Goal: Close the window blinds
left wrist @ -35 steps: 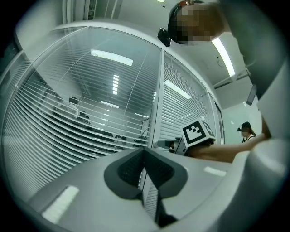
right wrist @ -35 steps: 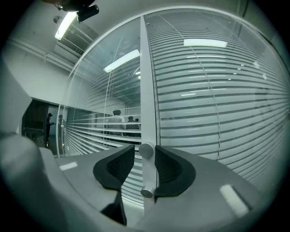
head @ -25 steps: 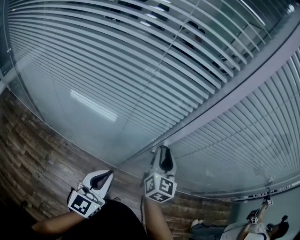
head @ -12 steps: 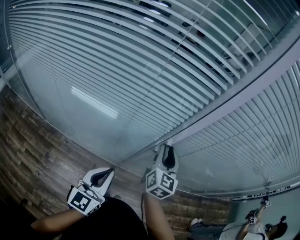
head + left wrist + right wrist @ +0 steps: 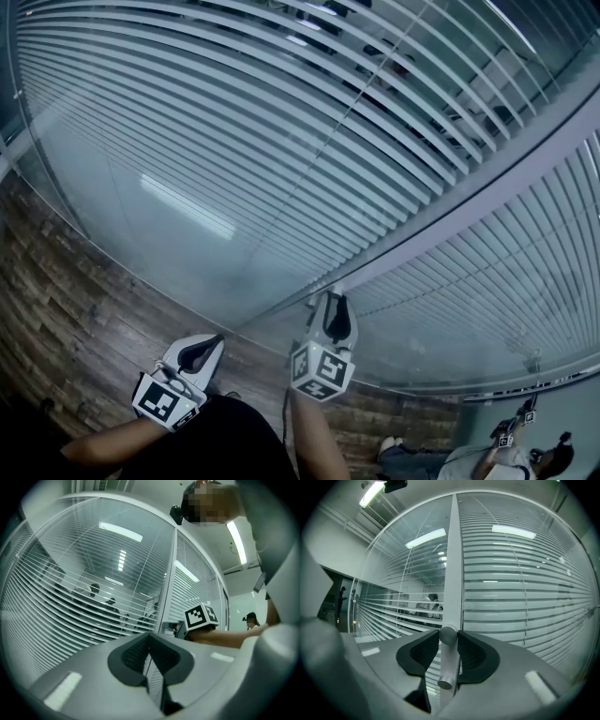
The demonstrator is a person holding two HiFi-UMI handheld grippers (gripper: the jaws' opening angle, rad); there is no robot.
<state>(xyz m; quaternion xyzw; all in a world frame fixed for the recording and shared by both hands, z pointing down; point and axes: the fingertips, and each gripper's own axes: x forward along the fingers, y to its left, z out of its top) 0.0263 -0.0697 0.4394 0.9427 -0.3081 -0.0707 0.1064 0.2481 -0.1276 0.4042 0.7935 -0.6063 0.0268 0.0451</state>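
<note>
Right gripper [image 5: 448, 638] jaws just closing on blinds rod [image 5: 446, 663], long axis vertical

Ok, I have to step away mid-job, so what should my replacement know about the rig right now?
Left gripper: shut, nothing in it.
Right gripper: jaws have just closed onto the metal knob on the frame post.
Blinds left of the post: slats tilted open, people visible through them.
Done: knob gripped.
Left: probably turn the knob until the slats close.
</note>
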